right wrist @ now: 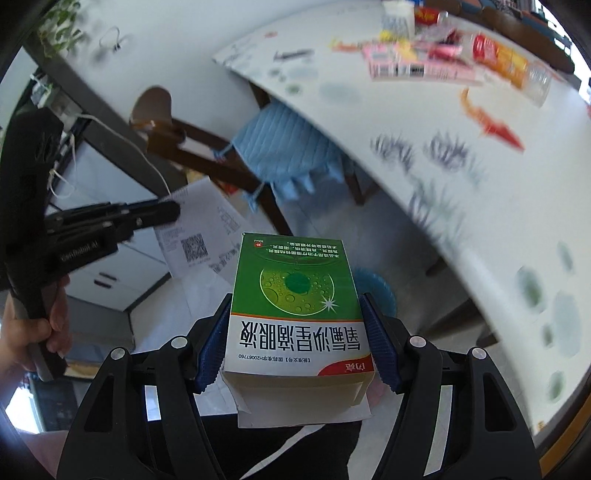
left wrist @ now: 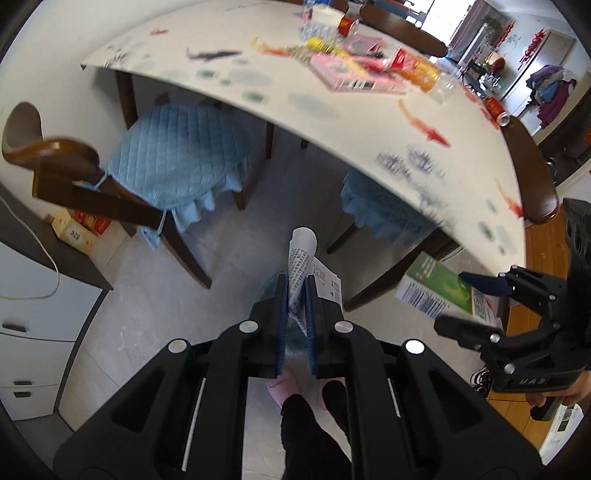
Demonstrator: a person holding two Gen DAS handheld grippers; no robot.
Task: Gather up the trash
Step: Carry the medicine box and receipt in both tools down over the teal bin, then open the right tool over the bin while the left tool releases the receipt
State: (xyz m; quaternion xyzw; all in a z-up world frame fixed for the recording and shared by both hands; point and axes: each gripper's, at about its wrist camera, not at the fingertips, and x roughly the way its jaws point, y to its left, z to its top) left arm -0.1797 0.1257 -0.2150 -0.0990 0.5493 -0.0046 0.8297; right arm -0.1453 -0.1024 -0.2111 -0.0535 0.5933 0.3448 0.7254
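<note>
Your left claw (left wrist: pixel 297 299) is clenched on a folded printed paper leaflet (left wrist: pixel 302 258), which sticks up between the blue pads above the pale tiled floor (left wrist: pixel 147 325). Your right claw (right wrist: pixel 295 332) grips a green and white medicine box (right wrist: pixel 295 306) by its two sides, the open flap end nearest you; in the left view that box (left wrist: pixel 436 284) shows just beside the right claw (left wrist: pixel 480 306), near the right edge.

Under both claws, on the floor, lies a round blue object (right wrist: pixel 380 291), mostly hidden; you cannot tell what it is.

The white table (left wrist: pixel 332 122) with painted fish and plant patterns curves across the far and right part of the scene. On its far end sits a blurred clutter: a pink box (left wrist: pixel 354 75), an orange-labelled plastic bottle (left wrist: pixel 421 72), a red can (left wrist: pixel 347 24), and another red can (left wrist: pixel 496 109) near the right edge. Wooden chairs with a quilted blue cushion (left wrist: pixel 177 155) are pushed under the table's left side, and a second blue-skirted seat (left wrist: pixel 376 206) shows beneath the near edge.

On the left stands a white cabinet (left wrist: pixel 33 314) with a dark top and a white cable (left wrist: pixel 48 266) hanging over it. Cardboard boxes (left wrist: pixel 79 229) sit on the floor behind the chair.
</note>
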